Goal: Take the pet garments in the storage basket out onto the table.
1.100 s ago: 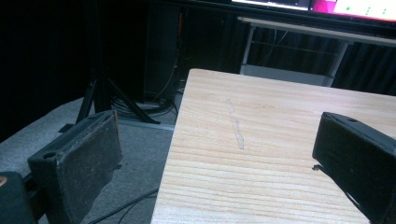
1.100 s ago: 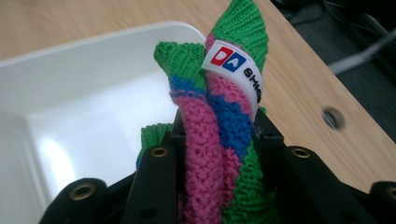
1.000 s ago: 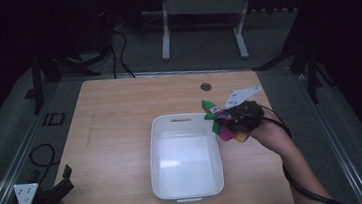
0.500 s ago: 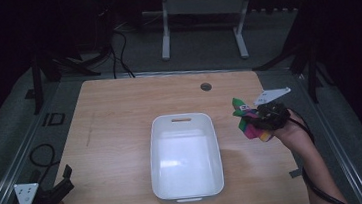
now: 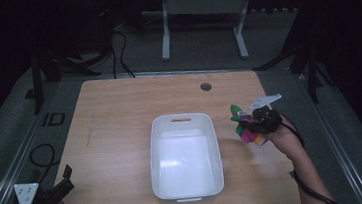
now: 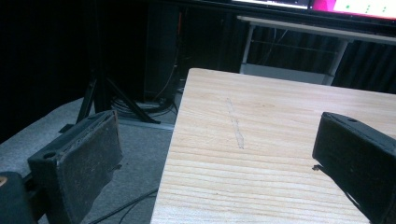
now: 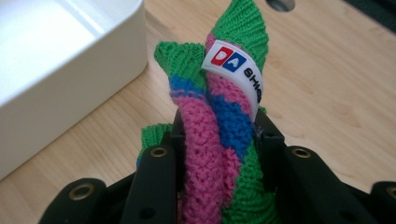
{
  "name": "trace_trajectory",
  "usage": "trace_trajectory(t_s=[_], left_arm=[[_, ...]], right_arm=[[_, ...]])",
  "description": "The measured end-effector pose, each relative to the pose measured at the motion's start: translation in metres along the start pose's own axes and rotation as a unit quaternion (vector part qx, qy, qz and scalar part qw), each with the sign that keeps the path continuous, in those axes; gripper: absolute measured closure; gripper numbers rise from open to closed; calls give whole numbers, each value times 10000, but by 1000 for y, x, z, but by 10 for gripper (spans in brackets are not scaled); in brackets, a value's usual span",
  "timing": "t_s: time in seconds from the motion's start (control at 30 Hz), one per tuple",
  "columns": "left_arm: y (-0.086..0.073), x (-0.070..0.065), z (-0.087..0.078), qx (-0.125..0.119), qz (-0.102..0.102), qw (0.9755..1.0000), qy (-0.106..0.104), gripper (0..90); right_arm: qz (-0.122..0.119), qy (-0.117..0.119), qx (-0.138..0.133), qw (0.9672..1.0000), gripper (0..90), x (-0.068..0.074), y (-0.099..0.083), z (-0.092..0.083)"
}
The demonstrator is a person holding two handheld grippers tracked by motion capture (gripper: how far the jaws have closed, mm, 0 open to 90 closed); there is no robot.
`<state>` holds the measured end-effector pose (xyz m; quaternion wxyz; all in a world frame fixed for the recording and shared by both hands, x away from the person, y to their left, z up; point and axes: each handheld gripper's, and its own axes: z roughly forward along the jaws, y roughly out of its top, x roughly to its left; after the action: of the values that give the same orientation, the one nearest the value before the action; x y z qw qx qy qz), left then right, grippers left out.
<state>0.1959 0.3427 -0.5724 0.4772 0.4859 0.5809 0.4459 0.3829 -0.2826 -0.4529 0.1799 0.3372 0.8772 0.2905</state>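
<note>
Jaws of right gripper [image 7: 217, 135] tight on knitted cloth [image 7: 219, 102] beside white tub [image 5: 185, 154]

White sewn tag [image 7: 235, 71] on the knitted cloth [image 7: 219, 140], red and blue squares with "D" and "A", then dark letters "SHI" running on, the rest curled out of sight

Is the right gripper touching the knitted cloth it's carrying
Touching. In the right gripper view, the right gripper has both black jaws pressed against the bunched knitted cloth, squeezing its folds together.
</note>
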Motion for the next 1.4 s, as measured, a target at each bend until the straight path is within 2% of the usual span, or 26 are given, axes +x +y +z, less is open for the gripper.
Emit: trace_trajectory(t_s=[0.03,0.17,0.23,0.3,0.33,0.57,0.67,0.8,0.9,0.97,1.0,1.03,1.1,1.13,1.17,1.2,1.23,1.27,1.4], left_arm=[[0,0,0,-1,0,10000,1,18],[0,0,0,-4,4,10000,1,18],[0,0,0,-3,4,10000,1,18],[0,0,0,5,5,10000,1,18],[0,0,0,9,8,10000,-3,18],[0,0,0,-2,14,10000,-1,18],[0,0,0,7,23,10000,4,18],[0,-1,0,4,21,10000,7,18],[0,0,0,4,4,10000,4,18],[0,0,0,10,3,10000,-2,18],[0,0,0,18,4,10000,-3,18],[0,0,0,18,4,10000,-3,18],[0,0,0,17,7,10000,-3,18],[0,0,0,17,7,10000,-3,18],[0,0,0,21,4,10000,-4,18],[0,0,0,19,9,10000,-5,18],[0,0,0,19,9,10000,-5,18],[0,0,0,7,11,10000,-1,18],[0,0,0,6,10,10000,3,18]], right_arm=[[-14,23,43,10000,680,1,-3,12],[-47,16,67,10000,679,2,-7,26],[74,110,59,9999,678,3,-11,39],[109,103,120,9998,678,4,-13,49],[109,103,120,9998,678,4,-13,49],[176,89,425,9989,662,10,-24,79],[186,63,385,9991,634,13,-26,84],[186,110,403,9990,571,14,-25,84],[195,195,393,9988,478,15,-22,80],[195,195,393,9988,478,15,-22,80],[215,263,291,9990,401,17,-20,70],[215,263,291,9990,401,17,-20,70],[265,220,46,9994,387,17,-18,55],[265,220,46,9994,387,17,-18,55],[296,247,-179,9991,375,16,-17,43],[308,205,-291,9989,369,16,-17,36],[308,205,-291,9989,369,16,-17,36],[371,191,-441,9982,342,15,-17,25],[453,107,-557,9974,306,13,-23,9]])
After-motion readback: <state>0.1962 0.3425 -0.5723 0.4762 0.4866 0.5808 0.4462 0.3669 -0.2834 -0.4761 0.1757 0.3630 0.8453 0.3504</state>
